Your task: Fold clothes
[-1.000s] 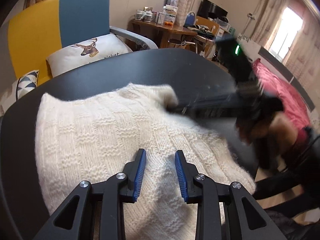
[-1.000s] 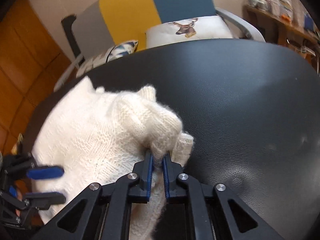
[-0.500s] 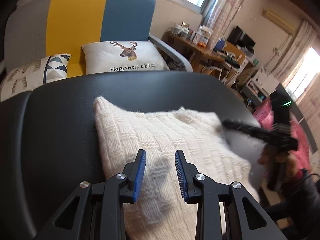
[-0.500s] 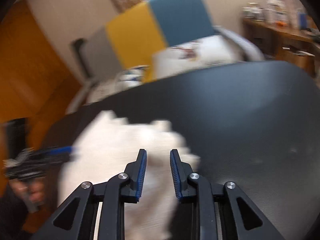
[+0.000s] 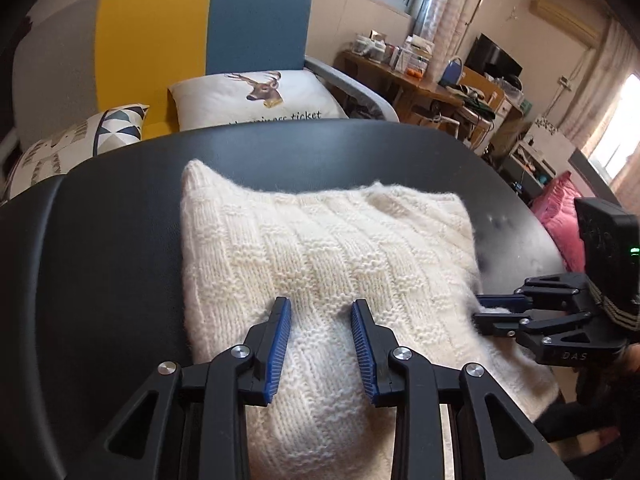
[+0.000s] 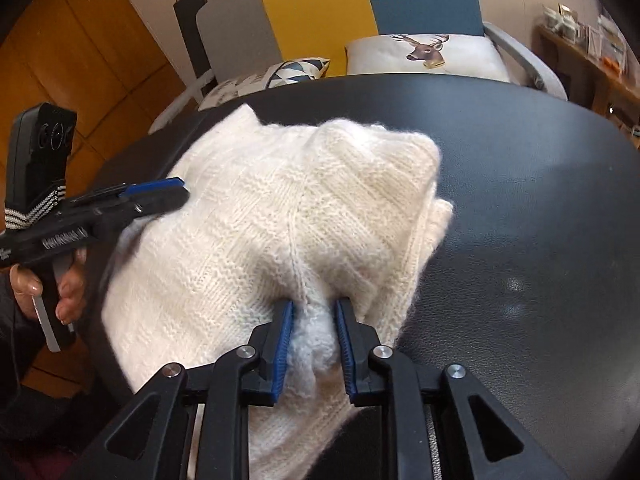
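A cream knitted sweater lies folded into a thick rectangle on the black table; it also shows in the right wrist view. My left gripper is open, its fingers just above the sweater's near part, holding nothing. My right gripper is open with a bulge of the sweater's knit between its jaws, at the sweater's right edge. In the left wrist view the right gripper sits at the sweater's right side. In the right wrist view the left gripper is over the sweater's left edge.
A yellow, blue and grey armchair with a deer cushion stands behind the table. A wooden desk with clutter is at the back right. A pink cloth lies beyond the table's right edge.
The right gripper let go of the sweater fold it was gripping, opened, and moved back onto the sweater's right edge. The left gripper stayed open and shifted over the folded sweater.
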